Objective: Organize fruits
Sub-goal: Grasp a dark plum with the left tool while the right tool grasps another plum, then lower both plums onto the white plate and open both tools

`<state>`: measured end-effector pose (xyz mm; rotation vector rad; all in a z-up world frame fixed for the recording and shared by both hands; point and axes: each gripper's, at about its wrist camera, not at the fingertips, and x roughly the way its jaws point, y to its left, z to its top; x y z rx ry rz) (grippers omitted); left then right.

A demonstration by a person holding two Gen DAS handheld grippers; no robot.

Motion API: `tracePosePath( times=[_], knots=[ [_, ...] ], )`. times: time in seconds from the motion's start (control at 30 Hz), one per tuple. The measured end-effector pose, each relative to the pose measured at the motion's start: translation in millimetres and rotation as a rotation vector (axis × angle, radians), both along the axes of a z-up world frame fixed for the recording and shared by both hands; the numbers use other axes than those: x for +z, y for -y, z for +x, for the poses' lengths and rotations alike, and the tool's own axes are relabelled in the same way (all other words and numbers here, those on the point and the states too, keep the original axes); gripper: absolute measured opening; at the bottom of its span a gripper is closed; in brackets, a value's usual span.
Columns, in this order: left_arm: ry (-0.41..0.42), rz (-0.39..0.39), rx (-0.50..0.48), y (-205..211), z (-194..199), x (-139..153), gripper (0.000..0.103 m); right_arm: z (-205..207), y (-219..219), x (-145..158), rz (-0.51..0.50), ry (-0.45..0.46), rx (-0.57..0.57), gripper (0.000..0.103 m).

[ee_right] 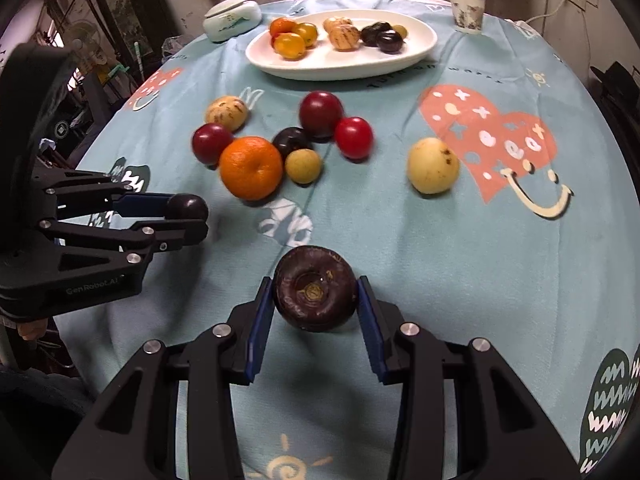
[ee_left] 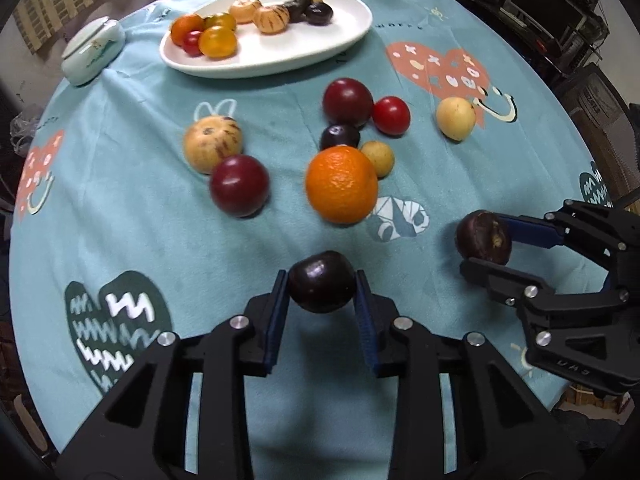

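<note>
Here each gripper, left gripper (ee_left: 322, 294) and right gripper (ee_right: 316, 298), clamps a dark fruit.

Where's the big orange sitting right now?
The orange sits loose mid-table on the blue cloth, ahead of both grippers in the left wrist view, touching a small dark plum behind it and a small yellow-tan fruit at its right.

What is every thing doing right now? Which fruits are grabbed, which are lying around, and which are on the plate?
Left claw: shut on dark plum.
Right claw: shut on brown round fruit.
Orange: loose on tablecloth, not on the plate.
Yellow fruit: alone on the cloth.
White plate: holding sorted fruits.
Paper cup: upright.
Lidded dish: lid on.
</note>
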<state>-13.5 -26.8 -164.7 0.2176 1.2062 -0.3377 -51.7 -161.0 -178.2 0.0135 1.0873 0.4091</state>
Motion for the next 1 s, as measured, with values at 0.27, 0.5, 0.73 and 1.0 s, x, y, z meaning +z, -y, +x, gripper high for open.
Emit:
tracePosePath(
  times=[0.27,0.5,0.73,1.0],
  knots=[
    [0.060,0.042,0.028,-11,-9,18,0.033,-6,-32,5,0.000,0.012,0.091,0.042],
    [0.083,0.031,0.028,-13,-8,28,0.033,-8,-30,25,0.020,0.054,0.059,0.042],
    [0.185,-0.012,0.035,-12,11,70,0.033,8,-14,77,0.068,0.172,-0.005,0.042],
    [0.230,-0.045,0.038,-11,25,95,0.033,20,-8,105,0.080,0.233,-0.020,0.042]
  ],
)
